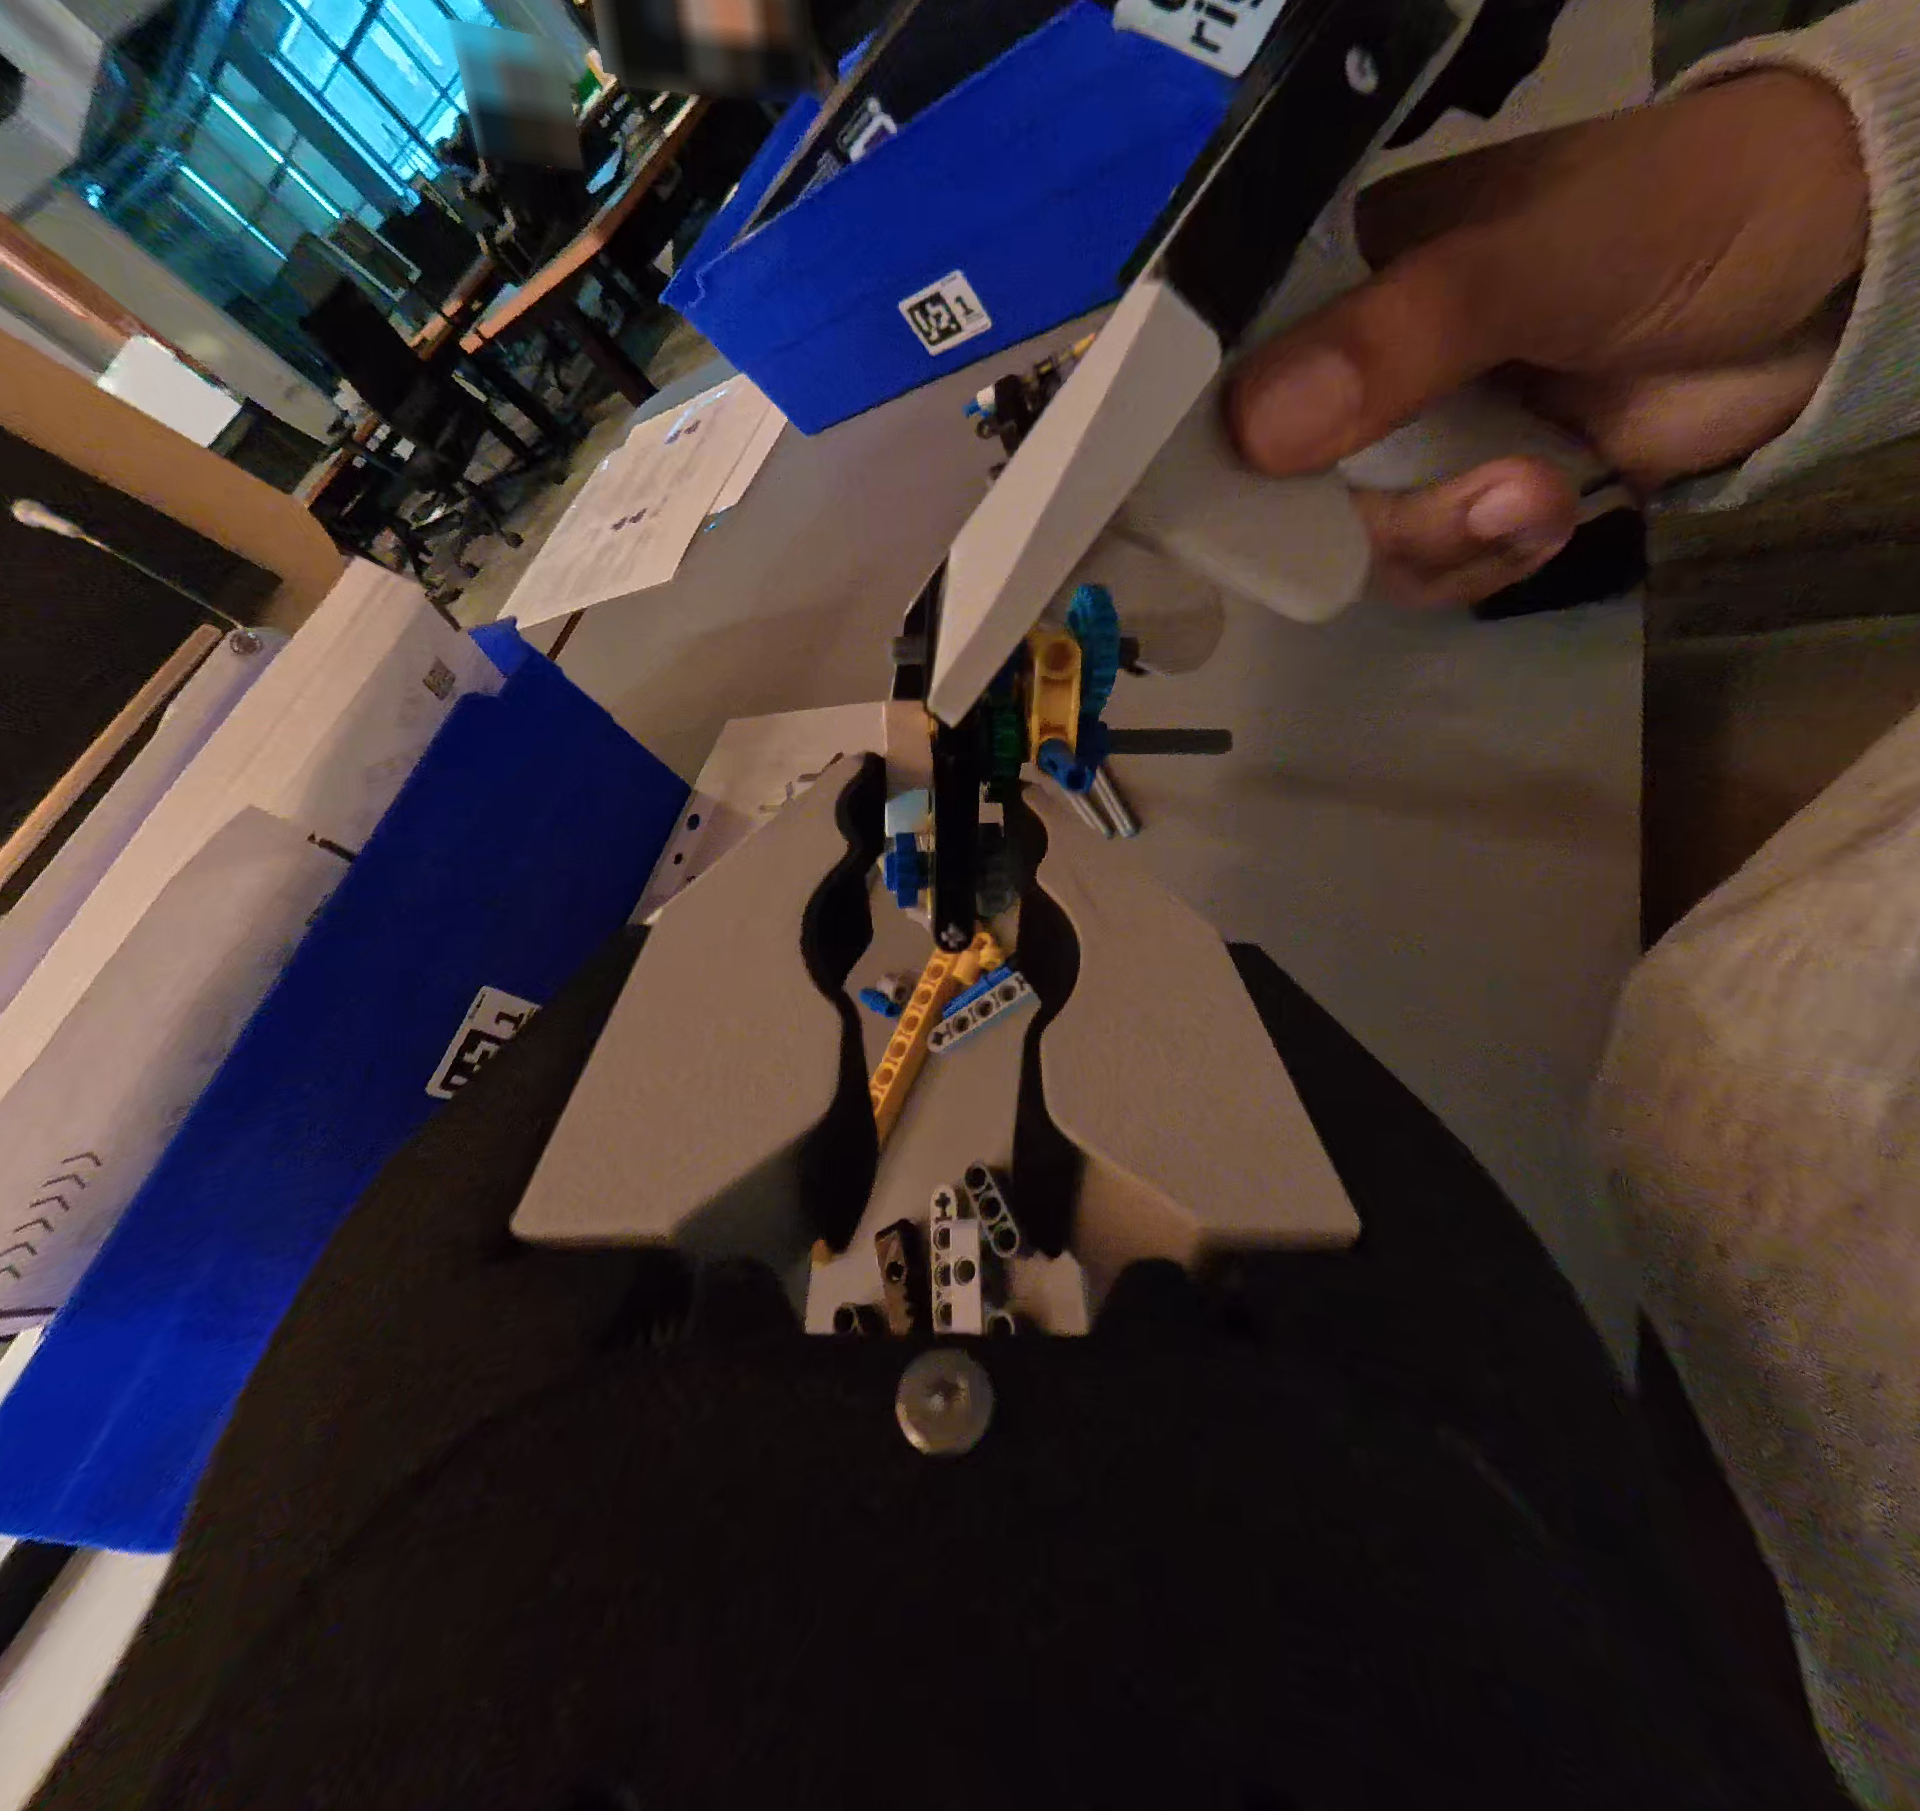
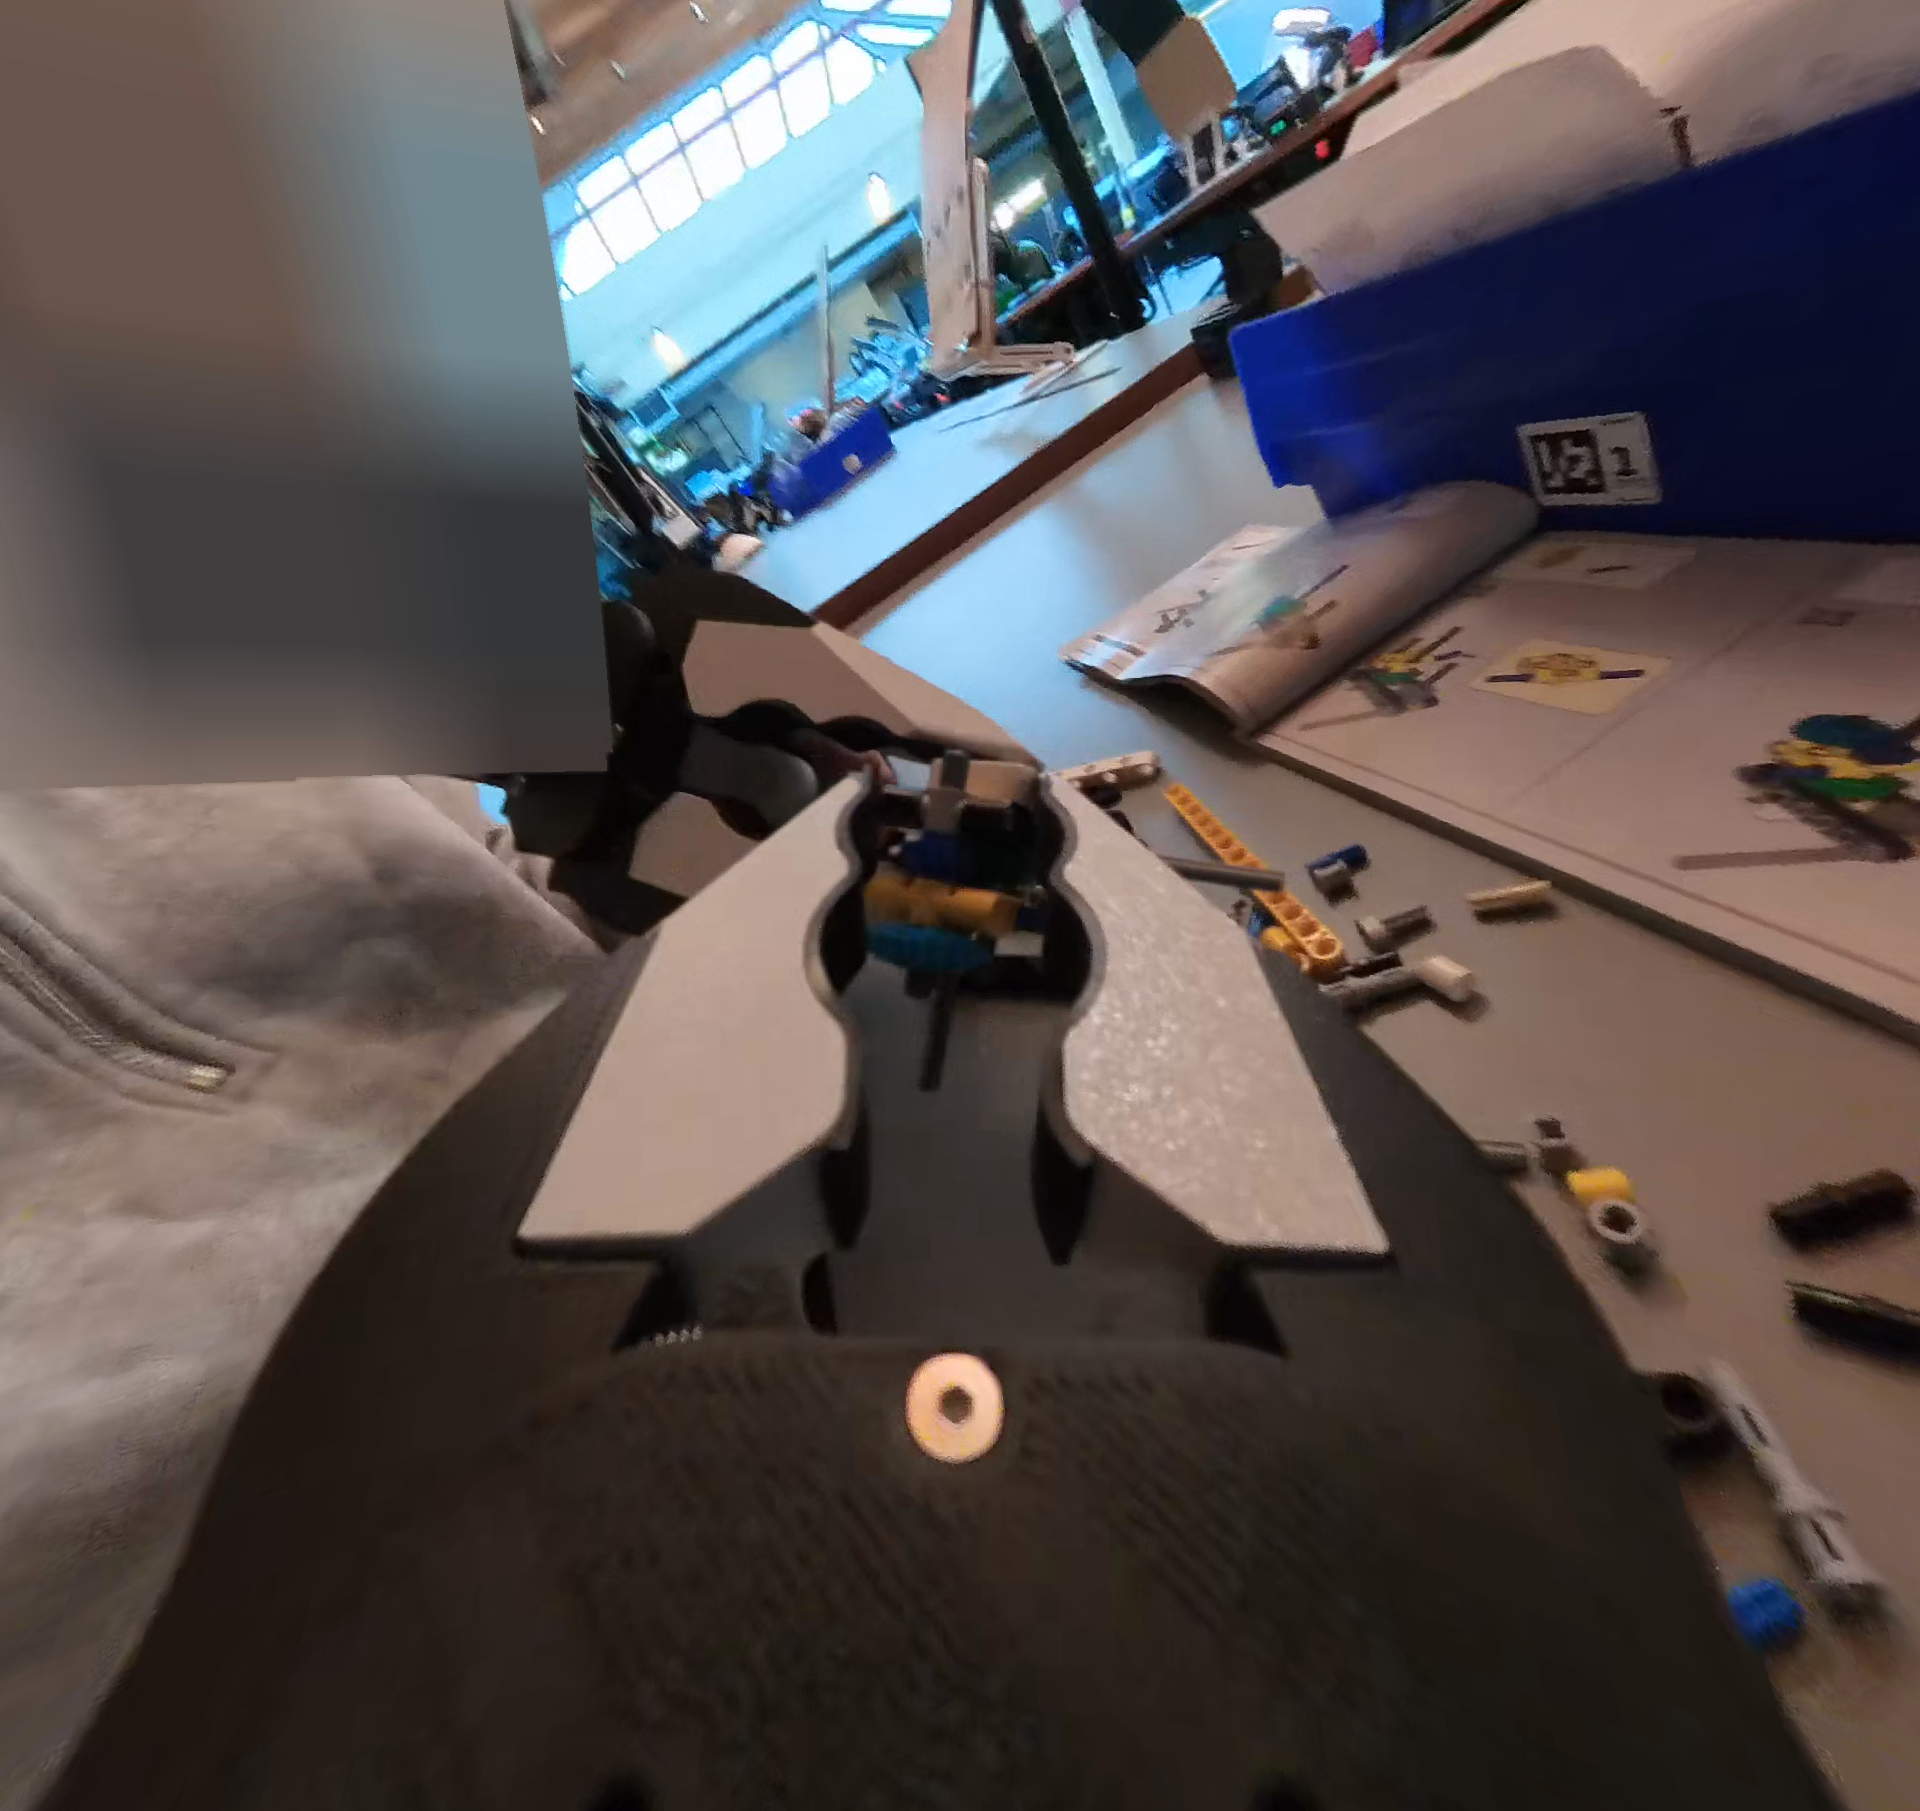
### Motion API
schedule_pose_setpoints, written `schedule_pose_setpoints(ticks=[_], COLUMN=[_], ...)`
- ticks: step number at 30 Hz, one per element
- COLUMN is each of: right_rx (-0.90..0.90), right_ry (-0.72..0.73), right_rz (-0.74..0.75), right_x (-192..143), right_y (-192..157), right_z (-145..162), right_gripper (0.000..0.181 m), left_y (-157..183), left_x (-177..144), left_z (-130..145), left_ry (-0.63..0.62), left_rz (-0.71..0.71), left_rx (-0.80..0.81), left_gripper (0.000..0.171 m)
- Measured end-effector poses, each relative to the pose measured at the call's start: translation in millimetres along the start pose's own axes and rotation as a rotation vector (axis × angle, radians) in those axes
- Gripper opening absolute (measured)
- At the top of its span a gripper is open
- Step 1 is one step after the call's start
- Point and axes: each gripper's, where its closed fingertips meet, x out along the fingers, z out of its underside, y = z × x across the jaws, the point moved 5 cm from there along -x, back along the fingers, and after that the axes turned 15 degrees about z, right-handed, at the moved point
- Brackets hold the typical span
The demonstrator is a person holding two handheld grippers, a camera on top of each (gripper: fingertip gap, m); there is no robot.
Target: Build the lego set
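A small lego assembly [image 1: 958,831] with a black beam, a yellow piece and a blue gear [image 1: 1096,629] hangs above the grey table. My left gripper [image 1: 951,795] is shut on its black beam. The right gripper comes in from the upper right, and one of its fingers [image 1: 1049,514] covers the assembly's top. In the right wrist view my right gripper [image 2: 951,805] is shut on the same assembly [image 2: 935,904]. The blue gear [image 2: 925,940] and a black axle [image 2: 940,1034] point back at the camera. One of the left gripper's fingers [image 2: 821,670] shows behind it.
Loose parts lie on the table: a long yellow beam [image 1: 914,1034] [image 2: 1247,878], grey beams [image 1: 961,1252], pins [image 2: 1392,930]. Blue bins [image 1: 935,234] [image 1: 364,1034] [image 2: 1610,338] stand around. An open instruction booklet [image 2: 1299,618] lies at right. A hand [image 1: 1558,307] grips the right tool. The grippers are tip to tip, or close to it.
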Motion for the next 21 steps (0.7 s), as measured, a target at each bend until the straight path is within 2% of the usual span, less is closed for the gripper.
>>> schedule_pose_setpoints(ticks=[4, 7, 9, 12, 17, 21], right_rx=[-0.013, 0.112, 0.248, 0.417, 0.572, 0.691], right_ry=[0.016, 0.062, 0.111, 0.144, 0.159, 0.181], right_rz=[0.019, -0.015, -0.052, -0.088, -0.136, -0.201], right_x=[-3, -8, -14, -19, -19, -18], right_y=[0, 8, 16, 26, 28, 27], right_z=[-3, -9, -15, -18, -19, -19], right_gripper=[0.026, 0.026, 0.025, 0.025, 0.025, 0.025], left_y=[-2, -7, -11, -17, -19, -15], left_x=[-1, -7, -11, -10, -6, -1], left_z=[-4, -8, -9, -7, -5, -3], left_ry=[0.034, 0.136, 0.196, 0.294, 0.526, 0.6], left_rz=[-0.033, -0.067, -0.037, 0.076, 0.395, 0.542], left_rx=[-0.003, -0.067, -0.167, -0.41, -0.905, -1.086], left_gripper=[0.023, 0.042, 0.047, 0.051, 0.05, 0.051])
